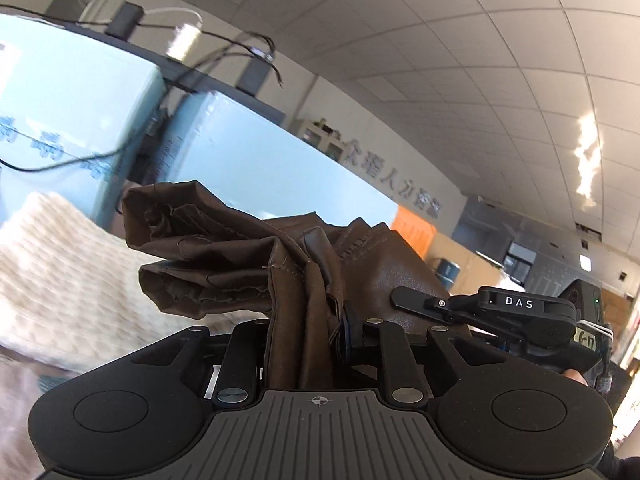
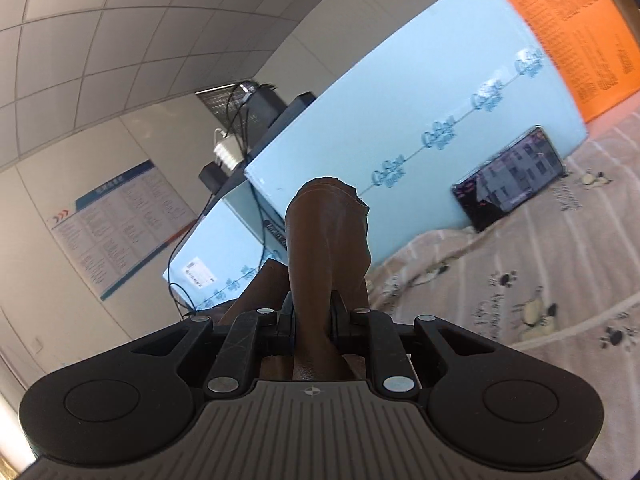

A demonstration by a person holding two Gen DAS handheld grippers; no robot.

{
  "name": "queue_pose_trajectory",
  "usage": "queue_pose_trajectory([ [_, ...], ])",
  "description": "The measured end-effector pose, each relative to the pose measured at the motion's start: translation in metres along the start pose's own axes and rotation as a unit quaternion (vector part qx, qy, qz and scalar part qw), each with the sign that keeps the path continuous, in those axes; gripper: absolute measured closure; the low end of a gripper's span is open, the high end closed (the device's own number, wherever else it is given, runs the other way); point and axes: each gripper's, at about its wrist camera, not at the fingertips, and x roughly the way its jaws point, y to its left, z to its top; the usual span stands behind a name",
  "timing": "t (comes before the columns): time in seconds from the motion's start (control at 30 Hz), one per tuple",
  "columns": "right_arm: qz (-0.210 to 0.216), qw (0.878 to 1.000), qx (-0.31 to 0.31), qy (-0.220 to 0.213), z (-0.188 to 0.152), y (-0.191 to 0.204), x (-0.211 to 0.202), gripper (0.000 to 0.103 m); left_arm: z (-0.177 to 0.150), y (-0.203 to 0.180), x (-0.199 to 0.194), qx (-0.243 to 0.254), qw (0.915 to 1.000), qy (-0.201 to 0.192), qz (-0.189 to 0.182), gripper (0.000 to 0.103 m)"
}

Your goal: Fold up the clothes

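Between the fingers of the left hand-held gripper [image 1: 308,332] sits a thick bunch of brown garment [image 1: 248,256], clamped tight, seams and a cuffed end spilling forward and to the left. Over on the other side, the right hand-held gripper [image 2: 312,320] is pinched on the same brown garment [image 2: 326,240], a smooth rounded fold standing up straight past its tips. Both are up in the air, both cameras tilted toward the ceiling, so the cloth is lifted clear and hangs between the two grips.

Here is the relation that matters: the left wrist view shows the right hand-held gripper [image 1: 404,300] just off to its right, tip resting against the brown cloth, the two devices close together. So the garment's long axis looks to run sideways from one grip to the other, with little cloth stretched between them and most of it bunched. Neither hand is clearly nearer the landing spot; a spread apart seems needed before any fold can be laid.

Outward now. The right wrist view gives what the left cannot: the bed [image 2: 540,280] below and to the right, a beige printed sheet, with a phone [image 2: 512,178] propped against pale blue foam boards [image 2: 400,120]. The left wrist view offers only a blurred cream knitted item [image 1: 60,264] lower left.
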Motion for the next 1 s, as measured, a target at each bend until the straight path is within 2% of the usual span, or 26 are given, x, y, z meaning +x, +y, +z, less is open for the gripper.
queue_pose_trajectory([
  [0.17,0.032,0.999,-0.025,0.009,0.002,0.037,0.069,0.089,0.028,0.028,-0.019,0.008,0.9961,-0.065,0.058,0.083],
  [0.3,0.028,0.999,-0.035,0.006,-0.002,0.056,0.119,0.089,0.038,0.063,-0.015,-0.003,0.9927,-0.081,0.089,0.083],
  [0.37,0.016,0.999,-0.046,0.007,-0.007,0.057,0.137,0.089,0.033,0.083,-0.009,-0.027,0.9923,-0.084,0.086,0.083],
  [0.47,-0.001,0.998,-0.06,0.02,-0.015,0.054,0.162,0.089,0.026,0.103,-0.004,-0.048,0.9921,-0.064,0.097,0.083],
  [0.63,-0.023,0.997,-0.07,0.036,-0.033,0.031,0.19,0.089,0.019,0.109,0.004,-0.023,0.9896,-0.041,0.136,0.083],
  [0.73,-0.048,0.992,-0.108,0.033,-0.039,0.025,0.199,0.089,0.018,0.103,0.01,0.008,0.987,-0.034,0.157,0.082],
  [0.87,-0.064,0.99,-0.12,0.035,-0.038,0.017,0.199,0.087,0.014,0.098,0.012,0.058,0.9751,-0.021,0.213,0.079],
  [0.93,-0.078,0.988,-0.129,0.036,-0.038,0.014,0.2,0.082,0.013,0.099,0.014,0.063,0.9694,-0.015,0.237,0.074],
  [1.0,-0.094,0.985,-0.14,0.036,-0.04,0.012,0.202,0.075,0.012,0.1,0.015,0.068,0.9638,-0.009,0.258,0.064],
])
